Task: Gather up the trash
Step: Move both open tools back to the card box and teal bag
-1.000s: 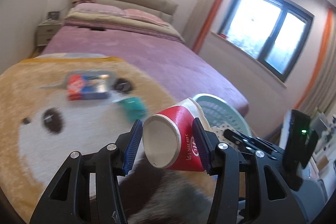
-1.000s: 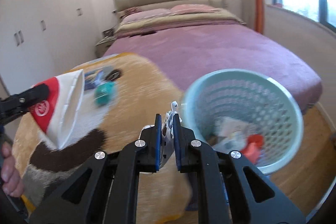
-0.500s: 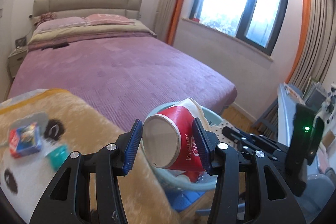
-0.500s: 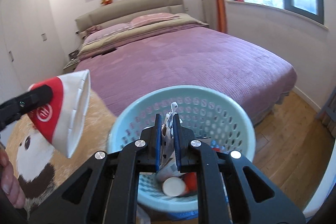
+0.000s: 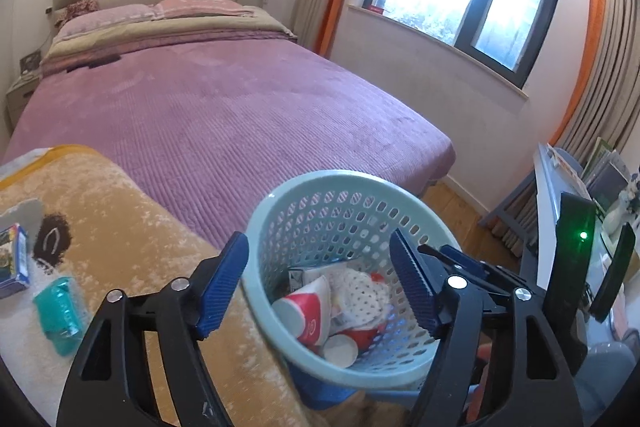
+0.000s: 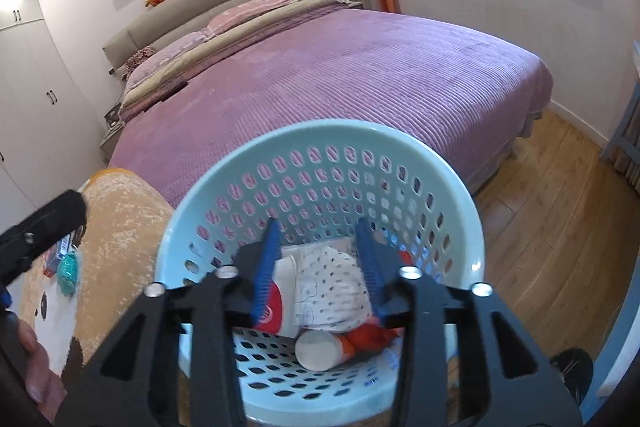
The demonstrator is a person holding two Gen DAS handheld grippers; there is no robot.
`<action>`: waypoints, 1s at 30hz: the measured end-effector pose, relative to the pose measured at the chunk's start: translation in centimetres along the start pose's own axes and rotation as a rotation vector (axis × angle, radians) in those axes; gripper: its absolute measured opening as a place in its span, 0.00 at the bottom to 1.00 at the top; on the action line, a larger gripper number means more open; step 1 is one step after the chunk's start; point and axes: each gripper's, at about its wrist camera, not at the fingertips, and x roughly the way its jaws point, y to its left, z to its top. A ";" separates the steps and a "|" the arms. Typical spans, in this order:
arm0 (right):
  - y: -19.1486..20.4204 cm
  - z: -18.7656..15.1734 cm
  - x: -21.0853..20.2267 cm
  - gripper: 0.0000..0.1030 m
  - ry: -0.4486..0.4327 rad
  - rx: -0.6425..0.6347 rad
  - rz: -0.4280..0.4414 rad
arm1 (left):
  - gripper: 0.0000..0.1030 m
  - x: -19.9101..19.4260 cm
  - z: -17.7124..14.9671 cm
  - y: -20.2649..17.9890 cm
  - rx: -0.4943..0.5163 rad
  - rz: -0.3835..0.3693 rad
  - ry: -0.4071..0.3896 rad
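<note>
A light teal perforated basket [image 5: 328, 179] [image 6: 320, 131] stands beside the bed, under both grippers. My left gripper [image 5: 320, 279] hangs over it with its jaws opening and nothing between them. A red-and-white paper cup [image 5: 310, 311] [image 6: 276, 307] lies inside on other trash. My right gripper [image 6: 318, 275] reaches just inside the rim, its jaws opening too, with no pad pressing on anything. Beneath it lies a white dotted wrapper [image 6: 328, 283] [image 5: 362, 287]. A second paper cup [image 6: 320, 349] [image 5: 344, 347] lies on its side at the bottom.
A teal packet [image 5: 60, 311] [image 6: 66, 271] and a blue-and-red box [image 5: 14, 263] lie on the tan bear blanket [image 5: 120, 227] left of the basket. Behind is the purple bed [image 5: 224, 99]. Wooden floor [image 6: 560, 207] and a blue-grey desk [image 5: 544, 187] are at right.
Both grippers swung right from the blanket to over the basket. The left let go of the red cup and the right let go of the wrapper; both now lie in the basket.
</note>
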 end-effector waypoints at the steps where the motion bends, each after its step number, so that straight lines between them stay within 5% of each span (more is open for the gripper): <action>1: 0.0 -0.2 -0.3 0.40 -0.001 0.000 0.006 | 0.71 -0.5 -0.2 0.3 -0.002 -0.008 -0.003; 9: 1.0 -2.5 -3.5 0.51 -0.008 -0.033 0.049 | 0.76 -4.8 -1.6 1.1 0.024 -0.040 -0.024; 17: 6.5 -3.4 -6.6 0.59 -0.032 -0.134 0.115 | 0.80 -10.8 -2.1 3.4 0.026 -0.014 -0.106; 23: 12.8 -4.5 -7.6 0.71 -0.045 -0.254 0.183 | 0.83 -14.6 -2.3 7.8 -0.033 0.064 -0.155; 28: 17.8 -5.3 -6.8 0.72 -0.014 -0.330 0.228 | 0.83 -16.5 -2.5 12.6 -0.101 0.145 -0.172; 30: 19.7 -5.6 -6.2 0.82 -0.001 -0.349 0.245 | 0.83 -16.9 -2.7 14.7 -0.131 0.217 -0.171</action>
